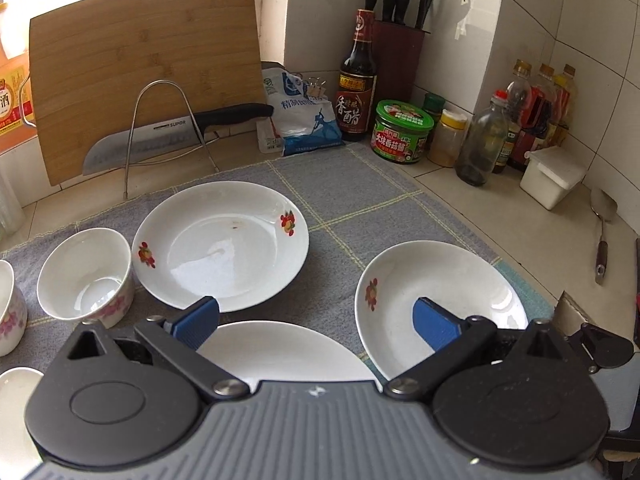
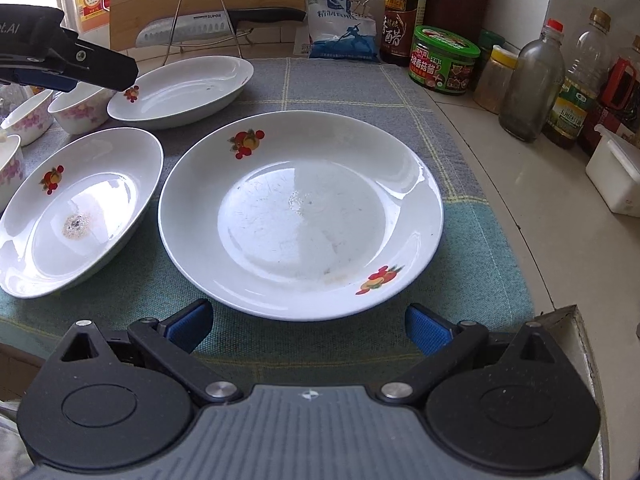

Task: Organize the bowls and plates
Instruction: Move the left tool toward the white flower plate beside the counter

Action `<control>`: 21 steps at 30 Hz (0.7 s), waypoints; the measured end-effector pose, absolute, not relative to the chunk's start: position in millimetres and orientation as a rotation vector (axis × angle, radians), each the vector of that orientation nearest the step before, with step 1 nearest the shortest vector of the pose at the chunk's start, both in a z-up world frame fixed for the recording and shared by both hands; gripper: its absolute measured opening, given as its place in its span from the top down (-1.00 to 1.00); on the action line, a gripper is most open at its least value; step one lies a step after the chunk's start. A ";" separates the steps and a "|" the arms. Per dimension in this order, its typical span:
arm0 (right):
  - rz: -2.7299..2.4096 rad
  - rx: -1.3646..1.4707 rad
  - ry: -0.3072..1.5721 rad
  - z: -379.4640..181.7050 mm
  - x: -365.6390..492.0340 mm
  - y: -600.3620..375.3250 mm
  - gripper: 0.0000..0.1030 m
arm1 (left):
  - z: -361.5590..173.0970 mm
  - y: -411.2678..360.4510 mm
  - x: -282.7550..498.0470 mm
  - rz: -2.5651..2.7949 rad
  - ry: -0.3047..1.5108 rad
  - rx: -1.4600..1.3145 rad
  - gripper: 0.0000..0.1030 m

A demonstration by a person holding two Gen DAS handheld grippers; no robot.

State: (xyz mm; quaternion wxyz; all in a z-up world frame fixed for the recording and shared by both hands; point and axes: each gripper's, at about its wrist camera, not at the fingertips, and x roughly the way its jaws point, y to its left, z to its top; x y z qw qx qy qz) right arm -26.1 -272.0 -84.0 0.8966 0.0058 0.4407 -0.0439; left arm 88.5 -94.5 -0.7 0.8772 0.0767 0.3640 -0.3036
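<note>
Three white plates with red fruit prints lie on a grey-green cloth [image 2: 340, 84]. The largest plate [image 2: 300, 216] lies just ahead of my open right gripper [image 2: 308, 320], which holds nothing. A second plate [image 2: 76, 216] sits to its left and a third plate [image 2: 180, 88] farther back. My open left gripper [image 1: 316, 314] hovers over the near plate [image 1: 288, 348], with the far plate [image 1: 220, 246] ahead and another plate [image 1: 440, 304] to the right. Floral bowls [image 1: 86, 276] [image 1: 10, 308] stand at the left. One of the left gripper's fingers [image 2: 104, 66] shows above the bowls [image 2: 80, 110].
A knife [image 1: 160, 140] rests on a wire rack before an upright cutting board [image 1: 144, 72]. A salt bag [image 1: 300, 116], vinegar bottle [image 1: 357, 80], green jar [image 1: 404, 132], several bottles and a white box [image 1: 552, 176] line the back and right. A spatula [image 1: 602, 236] lies on the counter.
</note>
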 end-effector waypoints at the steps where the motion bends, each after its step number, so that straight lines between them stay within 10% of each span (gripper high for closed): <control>1: -0.086 0.003 0.915 -85.7 -23.8 -273.1 -1.00 | -2.0 -96.9 90.0 -0.646 0.762 0.152 -0.98; 21: 0.040 -0.031 0.741 -100.5 -34.7 -288.7 -1.00 | -21.0 -171.5 119.6 -0.821 0.871 0.279 -0.98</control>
